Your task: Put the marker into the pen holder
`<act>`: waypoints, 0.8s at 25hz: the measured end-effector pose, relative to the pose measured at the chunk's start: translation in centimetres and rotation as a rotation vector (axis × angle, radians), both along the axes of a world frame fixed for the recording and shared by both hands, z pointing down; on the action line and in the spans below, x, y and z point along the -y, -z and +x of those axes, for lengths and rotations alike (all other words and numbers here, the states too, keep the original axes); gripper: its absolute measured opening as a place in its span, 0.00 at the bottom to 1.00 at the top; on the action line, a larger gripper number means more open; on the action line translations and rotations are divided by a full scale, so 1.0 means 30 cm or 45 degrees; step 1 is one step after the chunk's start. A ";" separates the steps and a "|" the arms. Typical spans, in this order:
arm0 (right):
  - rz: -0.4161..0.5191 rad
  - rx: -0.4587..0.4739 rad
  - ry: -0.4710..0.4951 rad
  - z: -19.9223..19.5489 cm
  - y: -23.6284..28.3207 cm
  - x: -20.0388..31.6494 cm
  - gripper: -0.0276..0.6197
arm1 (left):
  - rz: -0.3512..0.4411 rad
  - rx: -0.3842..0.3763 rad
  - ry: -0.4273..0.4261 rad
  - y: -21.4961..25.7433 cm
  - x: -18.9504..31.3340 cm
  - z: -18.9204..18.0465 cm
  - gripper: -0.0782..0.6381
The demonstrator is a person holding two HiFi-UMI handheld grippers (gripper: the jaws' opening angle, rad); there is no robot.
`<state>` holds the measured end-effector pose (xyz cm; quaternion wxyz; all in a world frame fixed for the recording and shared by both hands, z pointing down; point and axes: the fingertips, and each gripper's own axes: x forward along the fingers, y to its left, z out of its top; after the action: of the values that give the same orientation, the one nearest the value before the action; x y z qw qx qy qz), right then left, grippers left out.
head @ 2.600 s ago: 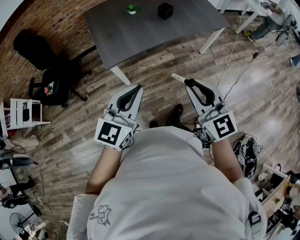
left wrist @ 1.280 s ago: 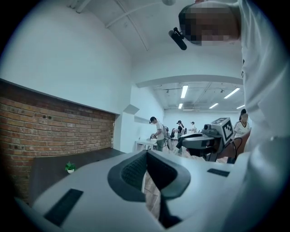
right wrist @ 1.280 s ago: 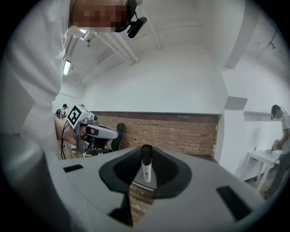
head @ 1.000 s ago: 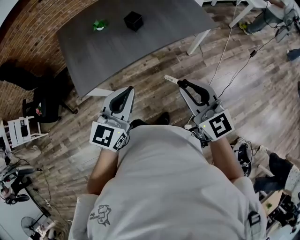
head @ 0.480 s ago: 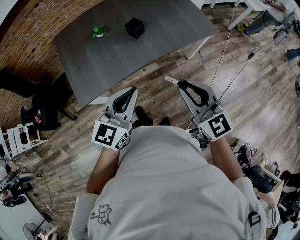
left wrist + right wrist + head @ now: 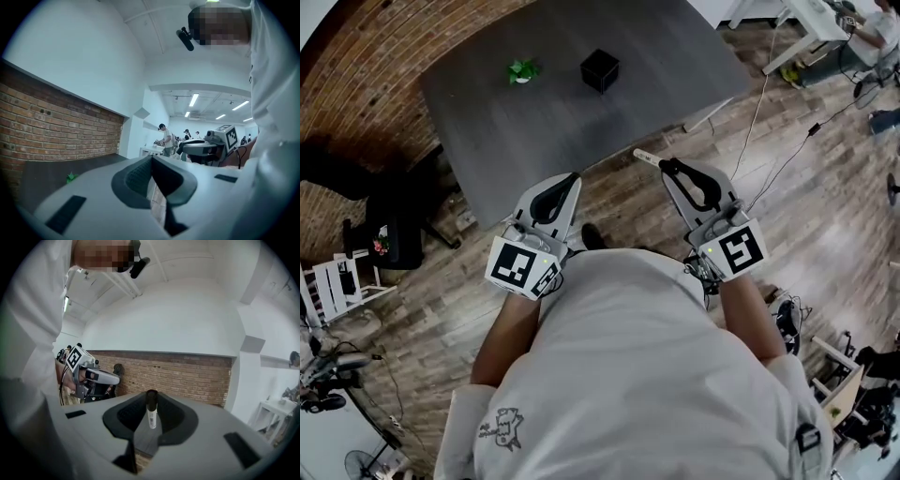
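Table ahead, both grippers held side by side short of its near edge

On the table (image 6: 581, 122) the plant (image 6: 522, 69) and the pen holder (image 6: 600, 69) are set near the far side, the pen holder just to the right of the plant and apart from it; the left gripper (image 6: 573, 178) and right gripper (image 6: 665, 165) are held above the floor (image 6: 825, 216) before the table's near corner, the marker (image 6: 645, 157) lying between the right gripper's jaws and jutting past their tips toward the table; a chair (image 6: 401, 246) is placed left of the table, and a cable (image 6: 748, 120) is laid along the floor to its right
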<state>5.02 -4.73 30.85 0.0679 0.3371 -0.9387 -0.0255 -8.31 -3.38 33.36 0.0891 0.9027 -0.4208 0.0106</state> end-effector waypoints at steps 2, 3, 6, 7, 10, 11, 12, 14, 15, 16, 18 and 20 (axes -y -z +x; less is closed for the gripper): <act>0.005 0.003 -0.007 -0.042 0.006 0.025 0.16 | 0.001 0.007 -0.010 -0.003 0.014 -0.040 0.12; 0.018 0.002 -0.007 -0.062 0.009 0.038 0.16 | 0.003 0.015 -0.019 -0.006 0.018 -0.056 0.12; 0.035 -0.028 -0.007 -0.112 0.003 0.077 0.16 | 0.003 0.003 -0.027 -0.010 0.031 -0.105 0.12; 0.030 -0.033 -0.006 -0.125 0.000 0.086 0.16 | -0.005 -0.021 -0.021 -0.009 0.036 -0.122 0.12; 0.008 -0.042 0.025 -0.164 -0.015 0.103 0.16 | -0.013 -0.037 0.007 -0.027 0.052 -0.157 0.12; 0.011 -0.051 0.038 -0.174 -0.025 0.113 0.16 | -0.017 -0.026 0.015 -0.043 0.058 -0.163 0.12; 0.015 -0.057 0.048 -0.182 -0.034 0.125 0.16 | -0.026 -0.023 0.023 -0.057 0.064 -0.169 0.12; 0.002 -0.057 0.063 -0.197 -0.043 0.156 0.16 | -0.048 -0.048 0.040 -0.071 0.083 -0.184 0.12; -0.010 -0.057 0.071 -0.204 -0.046 0.174 0.16 | -0.053 -0.055 0.052 -0.072 0.097 -0.192 0.12; -0.019 -0.054 0.082 -0.212 -0.046 0.192 0.16 | -0.055 -0.055 0.064 -0.074 0.112 -0.200 0.12; -0.030 -0.048 0.106 -0.222 -0.048 0.232 0.16 | -0.066 -0.046 0.088 -0.087 0.145 -0.210 0.12; -0.020 -0.055 0.120 -0.216 -0.056 0.287 0.16 | -0.085 -0.032 0.111 -0.109 0.180 -0.212 0.12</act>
<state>-1.45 -13.32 32.53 0.0895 0.2912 -0.9520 -0.0285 -14.66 -8.79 36.62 0.1248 0.8801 -0.4580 0.0094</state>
